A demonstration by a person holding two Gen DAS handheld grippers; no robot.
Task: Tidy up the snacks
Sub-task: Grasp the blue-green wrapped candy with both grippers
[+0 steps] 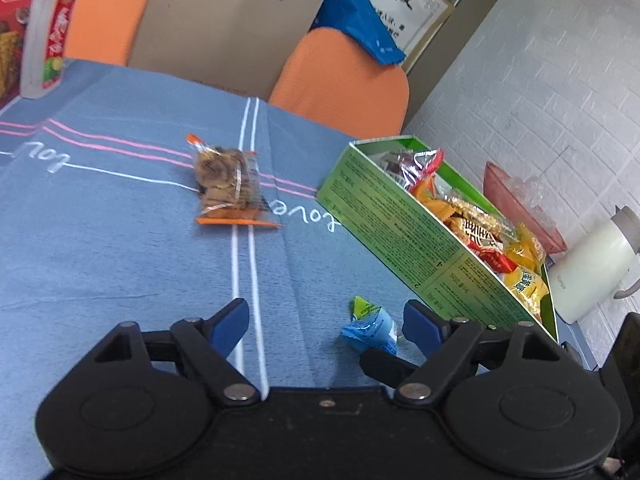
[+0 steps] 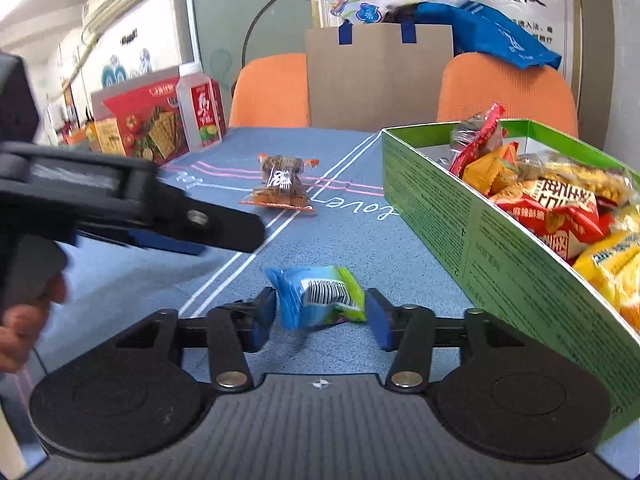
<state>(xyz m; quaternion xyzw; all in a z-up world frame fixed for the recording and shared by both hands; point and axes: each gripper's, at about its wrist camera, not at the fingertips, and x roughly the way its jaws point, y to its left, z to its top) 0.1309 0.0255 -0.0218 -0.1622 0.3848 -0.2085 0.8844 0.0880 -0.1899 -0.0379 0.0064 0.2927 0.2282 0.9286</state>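
Now, by parts:
Packet: your blue-green snack packet (image 2: 320,298) lies mid-counter (image 2: 360,240) beside the green box (image 2: 500,248); light, crinkly, slippery — pinch its puffed middle.
Right tool (image 2: 321,314): spread, flanking the packet, not gripping.
Left tool (image 1: 326,320): released, empty.
Box: nearly full of snacks.
Far packet (image 1: 230,184): farther along the counter.

Both wrist views low over the tablecloth (image 1: 120,240), facing the orange chairs (image 2: 272,88), sharing the green box (image 1: 400,220).
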